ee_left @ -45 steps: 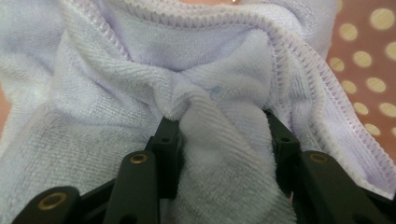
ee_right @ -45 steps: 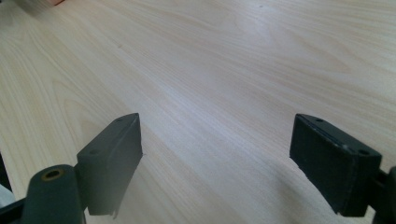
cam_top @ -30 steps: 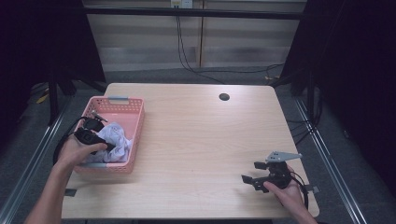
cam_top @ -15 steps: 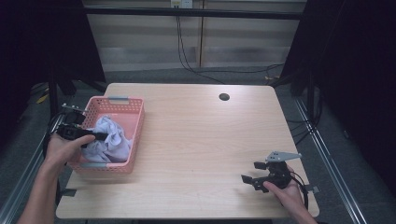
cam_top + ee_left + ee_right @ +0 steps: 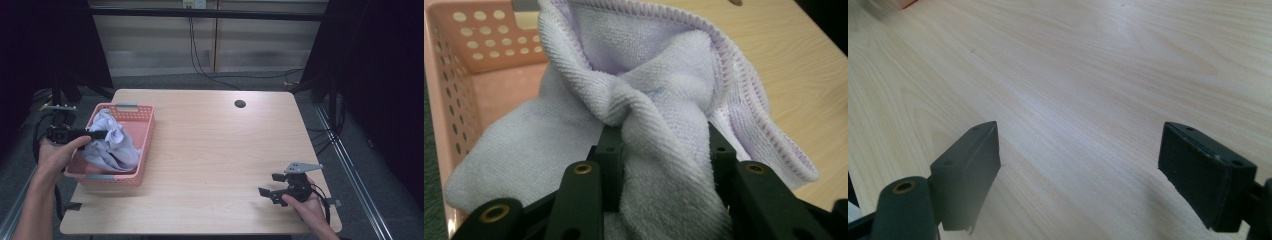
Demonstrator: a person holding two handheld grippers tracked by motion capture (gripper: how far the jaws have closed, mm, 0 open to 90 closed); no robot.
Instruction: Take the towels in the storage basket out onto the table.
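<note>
Towel: we see a pale lilac towel (image 5: 112, 145) bunched in the pink basket (image 5: 145, 145) at the table's left side, its upper part lifted above the rim.
Towel's long axis: in the high view it runs from the raised bunch near the basket's far left corner down toward the near right corner — the lower end spreads on the basket floor.
Towel's edge: in the left gripper view the stitched hem (image 5: 744, 95) curves along the right side of the towel (image 5: 659, 100), over the table beyond the basket (image 5: 454, 75).
Left gripper: our left gripper (image 5: 95, 134) reaches in level from the basket's left side; its jaws pinch a thick twisted fold of towel, cloth filling the gap between them and bulging above.
Left hand: it (image 5: 59, 152) sits just outside the basket's left wall.
Right gripper: our right gripper (image 5: 272, 186) rests low at the table's near right corner, well apart from the basket; its jaws stand spread wide with bare wood (image 5: 1078, 100) between them.
Around: a small dark hole (image 5: 240, 104) lies in the tabletop toward the far edge — well apart from both grippers.
In the way: the basket's walls ring the towel's lower end; the tabletop (image 5: 215, 150) between basket and right gripper is plain wood.
</note>
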